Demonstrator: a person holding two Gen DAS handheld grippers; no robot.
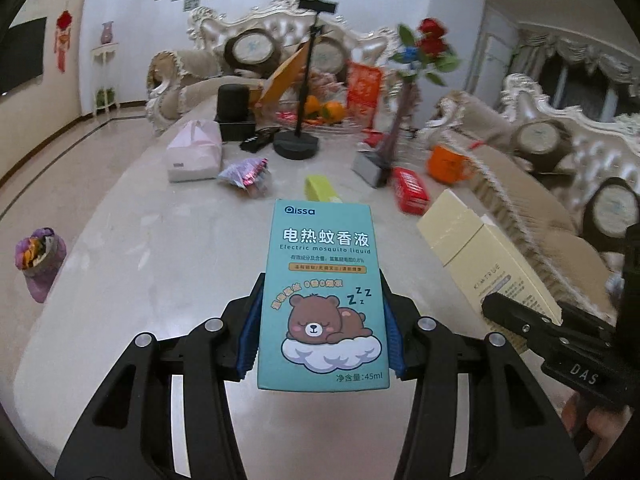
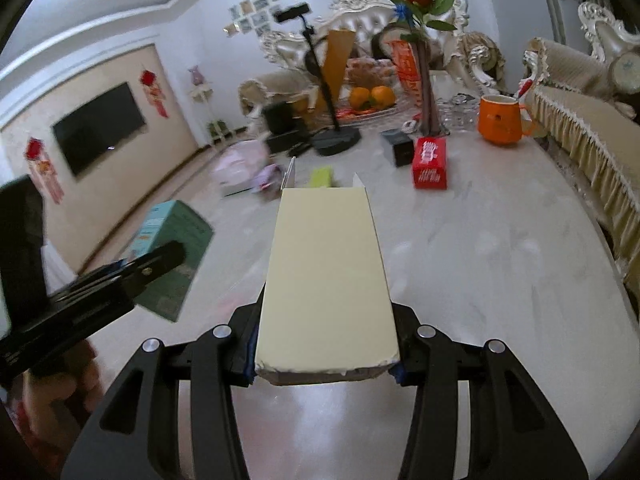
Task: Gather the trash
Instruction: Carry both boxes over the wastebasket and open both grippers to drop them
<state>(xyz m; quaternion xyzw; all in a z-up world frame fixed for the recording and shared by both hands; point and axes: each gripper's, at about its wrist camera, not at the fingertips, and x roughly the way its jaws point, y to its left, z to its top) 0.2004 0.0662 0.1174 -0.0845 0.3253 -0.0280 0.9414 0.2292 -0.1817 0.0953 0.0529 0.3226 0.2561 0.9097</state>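
Left gripper clamped on a teal box, blue pads pressed to both long sides, bear drawing facing up, box held above the pale marble table. Right gripper clamped the same way on a cream box, far flaps open, plain face up, also off the tabletop. From the left wrist view, cream box at 3 o'clock of the teal one, just beside it; from the right wrist view, teal box at 9 o'clock, tilted and blurred.

Further out on the table, seen from the left wrist: green box at 12 o'clock just past the teal box; red pack at 1 o'clock; crumpled purple wrapper at 11 o'clock, next to a pink tissue pack. Orange mug at 2 o'clock near the table edge. Black stand upright at 12 o'clock, with oranges on a tray behind it. Grey block between green box and red pack, holding a tall stem with red roses. Purple bag on the floor at 9 o'clock, well apart from the table, stuffed with something colourful; contents unclear.
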